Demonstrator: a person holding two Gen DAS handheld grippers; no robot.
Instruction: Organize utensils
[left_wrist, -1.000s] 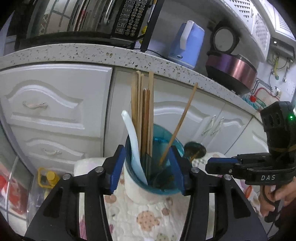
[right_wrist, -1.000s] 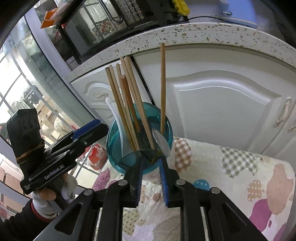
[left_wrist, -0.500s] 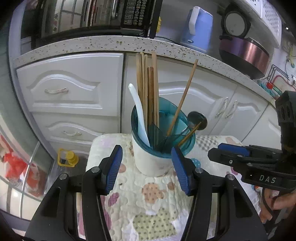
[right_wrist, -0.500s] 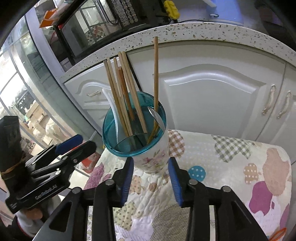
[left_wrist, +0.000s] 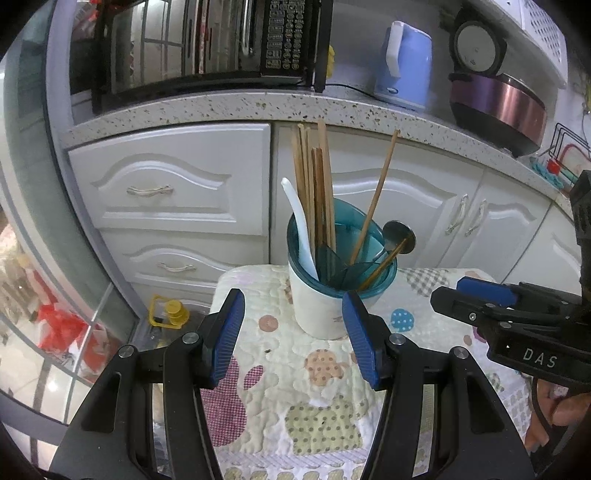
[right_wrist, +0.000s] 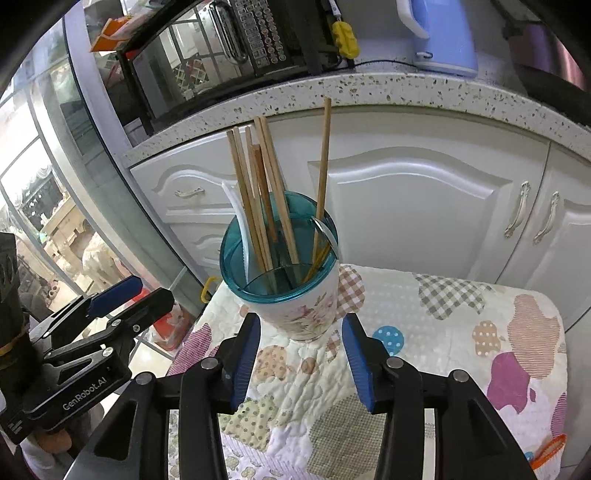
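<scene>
— Kitchen cabinets (left_wrist: 177, 192) in white fill the background under a speckled counter (left_wrist: 236, 107), right? What are the two grippers doing in front of them?

— The left gripper (left_wrist: 293, 338) stands wide, its blue pads (left_wrist: 227, 334) spread with nothing between them. The right gripper (right_wrist: 300, 360) is wide too, also holding nothing.

— And what lies just beyond them?

— A utensil cup (left_wrist: 325, 306), white with a teal rim, stands upright on a small tabletop covered by a quilted patchwork cloth (left_wrist: 295, 376). It sits just ahead of both grippers, apart from the pads. From the right wrist view a flower print shows on the cup wall (right_wrist: 306, 314).

— What is in it?

— A bunch of wooden chopsticks (left_wrist: 314, 192) stands at the left side, with a white spoon (left_wrist: 299, 225) beside them. One single chopstick (left_wrist: 375, 195) leans off to the right, and a metal spoon (left_wrist: 399, 236) pokes over the right rim.

— Farther out?

— On the counter there is a black microwave (left_wrist: 221, 40), a blue kettle (left_wrist: 406, 62) and a purple rice cooker (left_wrist: 495, 103). A yellow-capped bottle (left_wrist: 171, 312) sits on the floor to the left of the tabletop.
</scene>
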